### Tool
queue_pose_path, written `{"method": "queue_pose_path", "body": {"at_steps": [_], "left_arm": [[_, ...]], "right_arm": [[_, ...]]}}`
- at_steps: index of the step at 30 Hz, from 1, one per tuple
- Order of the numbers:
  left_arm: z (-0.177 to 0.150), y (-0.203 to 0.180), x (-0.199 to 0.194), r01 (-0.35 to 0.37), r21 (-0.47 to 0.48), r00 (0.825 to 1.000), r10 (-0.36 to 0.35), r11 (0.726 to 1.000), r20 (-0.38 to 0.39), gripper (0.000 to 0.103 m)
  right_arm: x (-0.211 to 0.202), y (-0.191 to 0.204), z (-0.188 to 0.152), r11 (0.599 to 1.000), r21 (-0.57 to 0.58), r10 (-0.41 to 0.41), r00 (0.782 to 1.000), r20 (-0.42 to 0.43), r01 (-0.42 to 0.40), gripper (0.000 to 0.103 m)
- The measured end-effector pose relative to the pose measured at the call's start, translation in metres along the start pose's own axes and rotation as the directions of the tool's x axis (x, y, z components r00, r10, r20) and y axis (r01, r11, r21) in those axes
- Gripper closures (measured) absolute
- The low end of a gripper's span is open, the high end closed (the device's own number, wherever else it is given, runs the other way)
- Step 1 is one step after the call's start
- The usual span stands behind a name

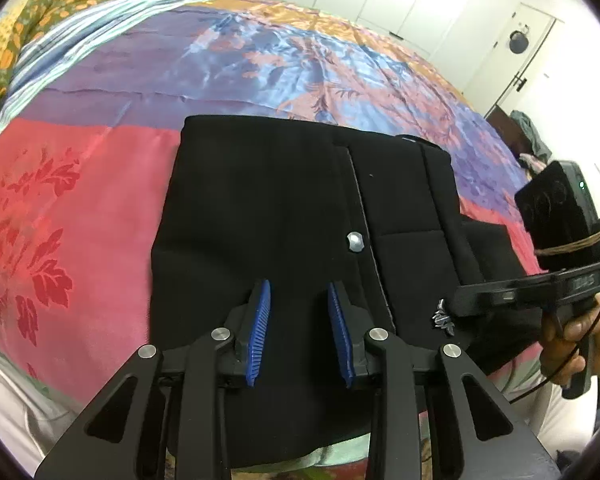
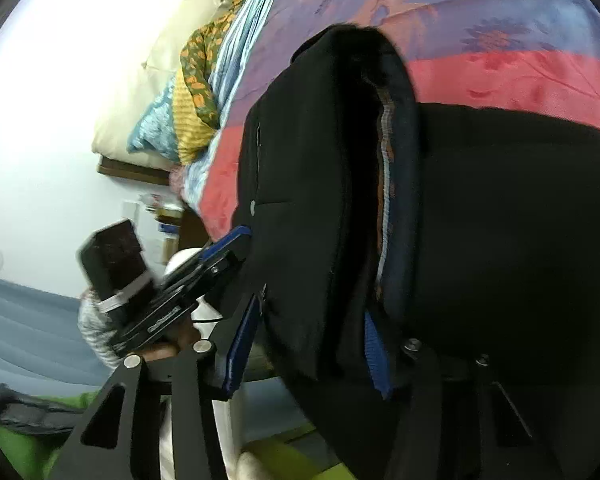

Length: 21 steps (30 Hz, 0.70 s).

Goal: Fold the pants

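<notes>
Pants: black soft fabric pants [image 1: 268, 208], frame centre, limp; grip waistband edge.
Left gripper [image 1: 300, 336]: jaws spread, empty.
Right gripper [image 2: 312, 344]: jaws pinching pants.

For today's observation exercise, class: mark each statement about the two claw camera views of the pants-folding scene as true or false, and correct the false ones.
1. The pants are black. True.
2. The left claw is clamped shut on the fabric. False: its blue pads stand apart, open over the pants.
3. The pants lie on a bare wooden table. False: they lie on a colourful patterned bedspread.
4. A silver button shows on the pants. True.
5. In the right wrist view, the right claw has pants fabric between its fingers. True: black cloth fills the gap, though whether it is pinched tight cannot be told.
</notes>
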<state>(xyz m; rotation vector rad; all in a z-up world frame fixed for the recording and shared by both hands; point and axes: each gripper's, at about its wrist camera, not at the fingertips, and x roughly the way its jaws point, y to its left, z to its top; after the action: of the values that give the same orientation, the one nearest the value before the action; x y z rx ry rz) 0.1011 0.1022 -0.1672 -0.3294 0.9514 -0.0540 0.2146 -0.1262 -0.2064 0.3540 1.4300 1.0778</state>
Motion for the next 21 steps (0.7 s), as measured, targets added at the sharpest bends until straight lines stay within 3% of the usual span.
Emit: {"method": "queue_pose_path", "body": {"at_steps": [1,2,4,6,8,14,21], "left_arm": [[0.003,0.002,-0.002,0.001,-0.002,1.0,-0.001,1.0,-0.01,0.072],[0.007,0.005,-0.007,0.006,-0.014,1.0,-0.006,1.0,-0.022,0.071],[0.017,0.014,-0.021,0.029,-0.06,0.999,-0.03,0.998,-0.03,0.067],[0.028,0.027,-0.045,0.044,-0.099,0.999,-0.041,0.994,0.028,0.052],[0.036,0.038,-0.069,0.031,-0.12,0.996,-0.02,0.992,0.09,0.044],[0.039,0.052,-0.093,0.031,-0.159,0.991,-0.009,0.987,0.133,0.043],[0.023,0.019,-0.065,0.013,-0.08,0.999,-0.009,0.997,0.05,0.043]], "right_arm": [[0.0,0.006,0.002,0.999,-0.021,-0.05,0.999,0.013,0.05,0.07],[-0.002,0.011,0.002,0.997,-0.034,-0.062,0.998,0.026,0.063,0.076],[-0.018,0.027,0.001,0.996,-0.07,-0.05,0.996,0.079,0.056,0.08],[-0.038,0.04,0.0,0.997,-0.076,-0.019,0.99,0.139,0.03,0.081],[-0.066,0.052,-0.002,0.996,-0.089,0.015,0.978,0.21,0.004,0.083],[-0.139,0.058,-0.023,0.996,-0.09,0.038,0.934,0.356,-0.006,0.084],[-0.197,0.029,-0.068,0.999,-0.01,-0.044,0.9,0.434,0.054,0.084]]}}
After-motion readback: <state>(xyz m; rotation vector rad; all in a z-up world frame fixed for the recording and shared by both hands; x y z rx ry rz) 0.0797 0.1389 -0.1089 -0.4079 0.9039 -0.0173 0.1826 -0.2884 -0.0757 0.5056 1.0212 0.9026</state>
